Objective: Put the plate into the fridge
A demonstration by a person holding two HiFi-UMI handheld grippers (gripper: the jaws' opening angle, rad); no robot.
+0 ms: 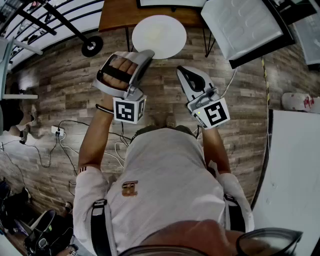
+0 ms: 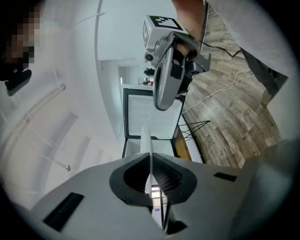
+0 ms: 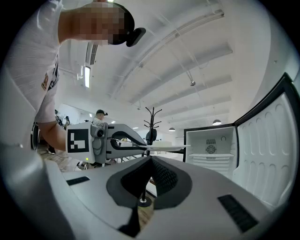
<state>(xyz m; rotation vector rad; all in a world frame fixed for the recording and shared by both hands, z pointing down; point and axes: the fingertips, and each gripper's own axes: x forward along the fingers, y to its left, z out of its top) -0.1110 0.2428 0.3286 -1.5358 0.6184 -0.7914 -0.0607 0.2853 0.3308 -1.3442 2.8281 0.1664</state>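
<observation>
A round white plate point(image 1: 159, 36) hangs level over the wood floor, and my left gripper point(image 1: 150, 53) is shut on its near rim. In the left gripper view the plate point(image 2: 146, 145) shows edge-on, pinched between the jaws. Ahead stands the open fridge point(image 2: 152, 117), its white shelves bare. My right gripper point(image 1: 181, 71) floats beside the left one, shut with nothing in it and clear of the plate. The right gripper view looks past its own shut jaws at the left gripper point(image 3: 101, 140), the plate point(image 3: 164, 147) and the fridge point(image 3: 211, 145).
The fridge door point(image 1: 245, 27) is swung wide at the upper right. A wooden table point(image 1: 120, 12) stands just past the plate. Cables point(image 1: 60, 135) trail on the floor at left, and a white counter point(image 1: 295, 175) is at right. Far off are a coat rack point(image 3: 152, 117) and a person point(image 3: 99, 115).
</observation>
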